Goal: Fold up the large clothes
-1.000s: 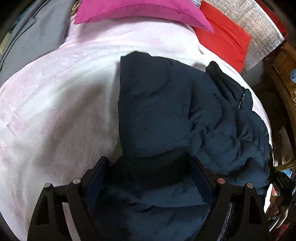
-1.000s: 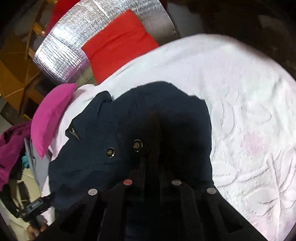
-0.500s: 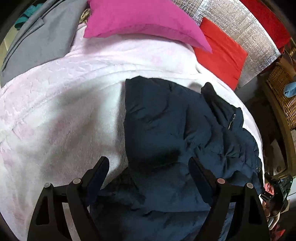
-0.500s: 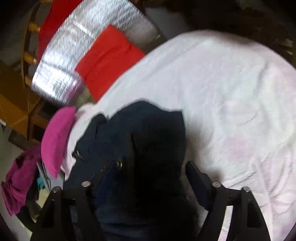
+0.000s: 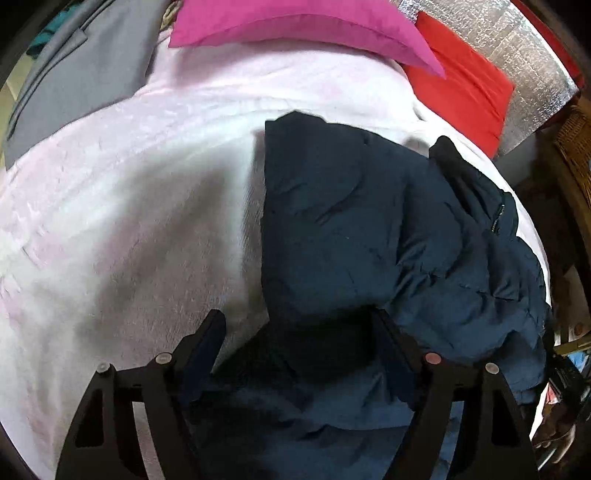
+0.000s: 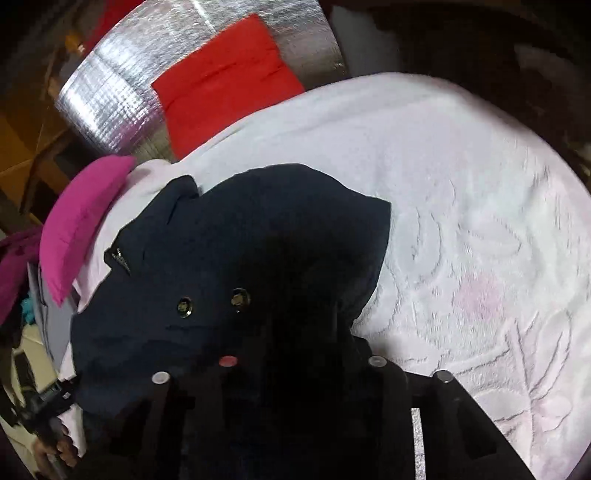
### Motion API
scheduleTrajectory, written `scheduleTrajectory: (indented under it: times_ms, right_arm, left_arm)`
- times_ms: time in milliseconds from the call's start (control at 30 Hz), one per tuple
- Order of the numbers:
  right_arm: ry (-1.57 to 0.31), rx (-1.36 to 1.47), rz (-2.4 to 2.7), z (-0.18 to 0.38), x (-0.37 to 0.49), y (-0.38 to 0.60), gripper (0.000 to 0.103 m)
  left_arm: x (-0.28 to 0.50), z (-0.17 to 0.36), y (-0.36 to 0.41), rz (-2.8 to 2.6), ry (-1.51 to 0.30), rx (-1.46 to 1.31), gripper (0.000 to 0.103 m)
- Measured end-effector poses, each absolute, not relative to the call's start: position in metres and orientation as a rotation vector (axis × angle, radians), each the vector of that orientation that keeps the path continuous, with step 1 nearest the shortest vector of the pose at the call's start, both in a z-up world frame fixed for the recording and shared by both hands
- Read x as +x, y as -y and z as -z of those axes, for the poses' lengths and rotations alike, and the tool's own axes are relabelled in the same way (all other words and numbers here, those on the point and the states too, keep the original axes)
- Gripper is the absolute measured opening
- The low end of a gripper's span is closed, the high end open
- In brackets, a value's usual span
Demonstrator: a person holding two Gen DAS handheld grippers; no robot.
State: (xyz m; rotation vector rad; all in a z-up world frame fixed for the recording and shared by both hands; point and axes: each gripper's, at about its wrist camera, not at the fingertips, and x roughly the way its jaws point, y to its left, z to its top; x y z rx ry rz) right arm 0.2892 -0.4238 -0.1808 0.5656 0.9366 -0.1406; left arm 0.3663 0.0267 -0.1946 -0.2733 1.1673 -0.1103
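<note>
Left jaws closing, wide apart, dark jacket (image 5: 369, 236) bunched between and ahead of them on the pale blanket (image 5: 129, 221), pads not yet pressing. Right jaws closing too, jacket fabric between; grip too dark to call. Probably gathering the near edge for a fold.

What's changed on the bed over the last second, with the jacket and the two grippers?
The right hand-held gripper, shut on the dark jacket a second ago, sprang wide half a second ago and is closing again with jacket cloth between its jaws. The left hand-held gripper stayed wide over the jacket's near fold and is closing a little. The jacket lies folded much as before on the white blanket; the pink pillow and red cushion have not moved.
</note>
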Motion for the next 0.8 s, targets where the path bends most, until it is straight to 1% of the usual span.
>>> scheduleTrajectory:
  times_ms: [33, 67, 100, 133, 233, 267, 367, 433, 500, 700, 767, 800]
  right_arm:
    - [-0.934, 0.589, 0.139, 0.176, 0.286, 0.427, 0.037]
    - [-0.918, 0.613, 0.139, 0.169, 0.283, 0.430, 0.041]
    - [-0.892, 0.628, 0.151, 0.162, 0.279, 0.432, 0.055]
    - [-0.859, 0.633, 0.165, 0.155, 0.272, 0.436, 0.059]
    - [-0.740, 0.605, 0.178, 0.132, 0.257, 0.435, 0.060]
    - [-0.712, 0.598, 0.152, 0.126, 0.255, 0.431, 0.059]
    - [-0.711, 0.567, 0.024, 0.120, 0.261, 0.407, 0.037]
    - [-0.743, 0.531, -0.053, 0.123, 0.266, 0.384, 0.036]
    - [-0.780, 0.501, -0.128, 0.128, 0.271, 0.361, 0.029]
    - [-0.875, 0.465, -0.225, 0.154, 0.280, 0.312, 0.028]
    - [-0.977, 0.461, -0.224, 0.174, 0.285, 0.309, 0.029]
    - [-1.041, 0.482, -0.241, 0.186, 0.288, 0.310, 0.028]
  left_arm:
    - [0.365, 0.191, -0.027, 0.104, -1.160, -0.266, 0.081]
    - [0.364, 0.185, -0.027, 0.092, -1.139, -0.258, 0.081]
    - [0.362, 0.179, -0.027, 0.080, -1.114, -0.250, 0.081]
    - [0.359, 0.170, -0.026, 0.075, -1.086, -0.244, 0.081]
    - [0.349, 0.143, -0.020, 0.122, -0.995, -0.245, 0.081]
    - [0.347, 0.137, -0.016, 0.143, -0.973, -0.242, 0.081]
    - [0.339, 0.125, 0.004, 0.222, -0.923, -0.225, 0.081]
    - [0.340, 0.126, 0.025, 0.274, -0.915, -0.214, 0.081]
    - [0.340, 0.129, 0.043, 0.313, -0.925, -0.196, 0.081]
    - [0.340, 0.152, 0.082, 0.350, -0.986, -0.108, 0.081]
    - [0.340, 0.169, 0.089, 0.322, -1.034, -0.052, 0.081]
    - [0.339, 0.178, 0.091, 0.304, -1.048, -0.032, 0.081]
